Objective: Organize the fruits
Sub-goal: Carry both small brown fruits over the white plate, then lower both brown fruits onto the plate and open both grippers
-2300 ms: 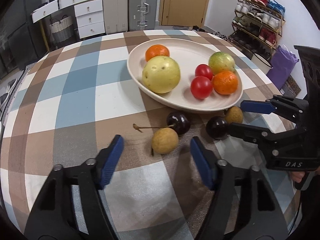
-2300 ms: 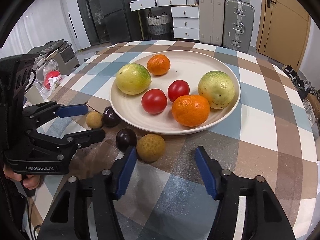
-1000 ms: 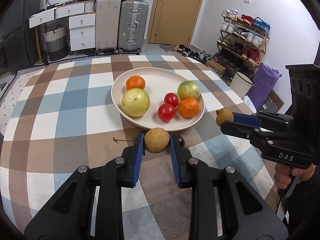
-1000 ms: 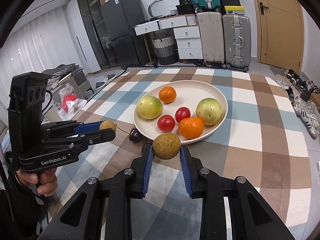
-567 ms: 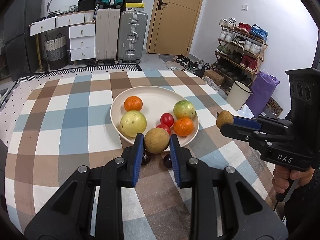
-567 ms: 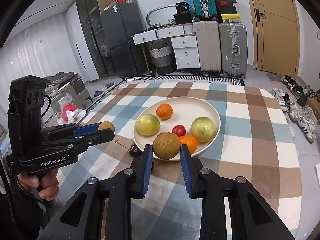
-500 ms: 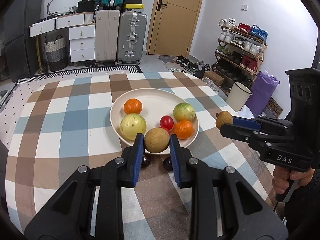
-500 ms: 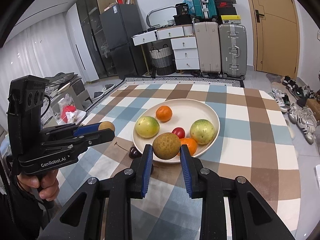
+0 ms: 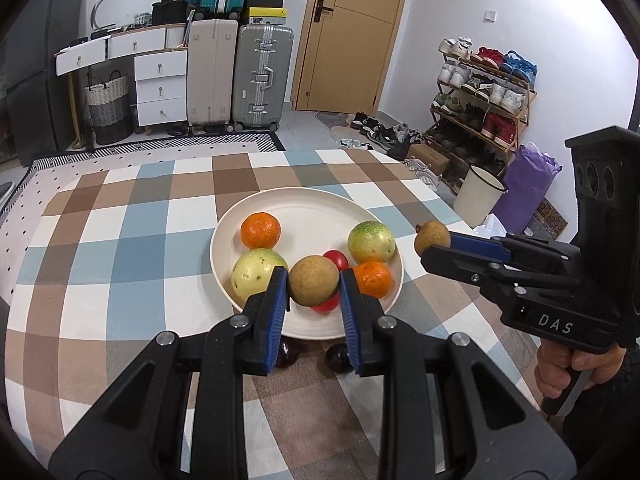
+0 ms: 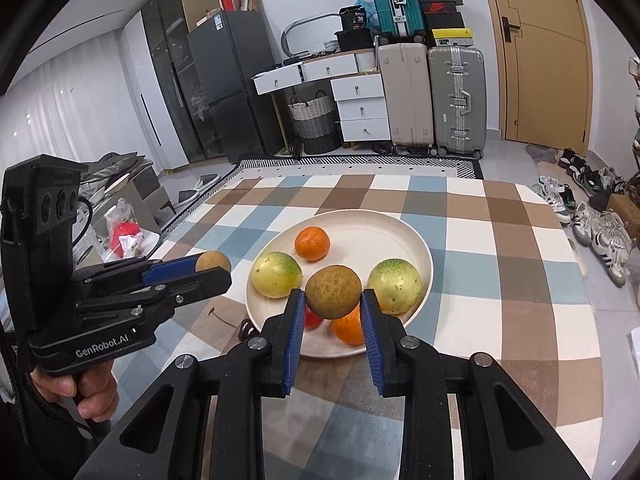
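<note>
My left gripper [image 9: 313, 286] is shut on a tan longan [image 9: 314, 285] and holds it high above the near rim of the cream plate [image 9: 308, 208]. My right gripper [image 10: 333, 303] is shut on a second brown longan [image 10: 333, 291], also held high over the plate [image 10: 376, 226]. The plate holds two oranges [image 9: 260, 231], two yellow-green round fruits [image 9: 371, 241] and red tomatoes [image 9: 336, 259]. Two dark cherries [image 9: 338, 357] lie on the checked tablecloth in front of the plate. Each gripper shows in the other's view, the right [image 9: 434, 242] and the left [image 10: 214, 266].
The round table has a brown, blue and white checked cloth [image 9: 120, 240]. Suitcases [image 9: 262, 76], drawers [image 9: 160, 88] and a door [image 9: 352, 36] stand behind it. A shoe rack [image 9: 484, 92] and a white bin [image 9: 478, 196] stand to the right.
Both grippers closed on a longan each and lifted them off the table. In the last half second both rose a little more, so the plate looks smaller and lower.
</note>
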Motion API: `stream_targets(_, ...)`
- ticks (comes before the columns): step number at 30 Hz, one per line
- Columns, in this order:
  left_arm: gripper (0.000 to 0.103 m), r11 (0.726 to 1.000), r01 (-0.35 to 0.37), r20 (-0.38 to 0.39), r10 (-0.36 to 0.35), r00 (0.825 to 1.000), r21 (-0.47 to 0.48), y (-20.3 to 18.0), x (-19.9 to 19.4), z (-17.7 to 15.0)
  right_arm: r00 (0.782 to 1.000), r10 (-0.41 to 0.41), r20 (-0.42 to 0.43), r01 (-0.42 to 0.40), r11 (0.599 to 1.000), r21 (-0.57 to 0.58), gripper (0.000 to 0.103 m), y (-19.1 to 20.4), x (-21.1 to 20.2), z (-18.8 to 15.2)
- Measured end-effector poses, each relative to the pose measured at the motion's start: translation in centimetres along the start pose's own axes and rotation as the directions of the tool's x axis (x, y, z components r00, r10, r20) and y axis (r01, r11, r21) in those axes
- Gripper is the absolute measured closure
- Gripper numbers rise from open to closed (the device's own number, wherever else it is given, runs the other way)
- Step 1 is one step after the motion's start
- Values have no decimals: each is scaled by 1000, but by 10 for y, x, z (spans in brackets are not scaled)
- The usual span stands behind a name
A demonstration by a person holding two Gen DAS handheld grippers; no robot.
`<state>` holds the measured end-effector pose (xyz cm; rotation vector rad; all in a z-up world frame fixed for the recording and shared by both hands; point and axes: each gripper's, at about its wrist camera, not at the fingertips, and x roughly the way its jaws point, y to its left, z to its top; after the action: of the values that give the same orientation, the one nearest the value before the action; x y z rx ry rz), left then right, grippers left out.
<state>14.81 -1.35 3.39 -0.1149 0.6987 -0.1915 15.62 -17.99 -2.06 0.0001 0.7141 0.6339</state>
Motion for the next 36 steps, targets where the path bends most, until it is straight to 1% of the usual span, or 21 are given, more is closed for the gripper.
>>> stream_targets(12,80,1000,-8,-12,8,1000,8,5,40,18,1000,7,-21,-7,1000,19,75,-10,36,17)
stream_targets(16,80,999,-20,-20,21,1000,29,4,54,22,1000,6,-25,-6,1000,19,75,-14,46,22)
stream_targets(19,80,999,-15,-34,17,999,35,4,66,24,1000,1,-24,0,1000,23,75,-18,54,25)
stream_targets(27,80,999,-17,-49,19,999,37,8,84,28,999,-9,-35,10,1000,29,75,-27,74,34)
stream_targets(31,80,999,-19,-59,21,998,28,12,92,31,999,-35,-35,35,999,17,75,-32,83,39)
stream_targets(36,80,999,-21,-65,24,998,42,10,99,33,998,-40,-45,42,999,32,75,-42,93,42)
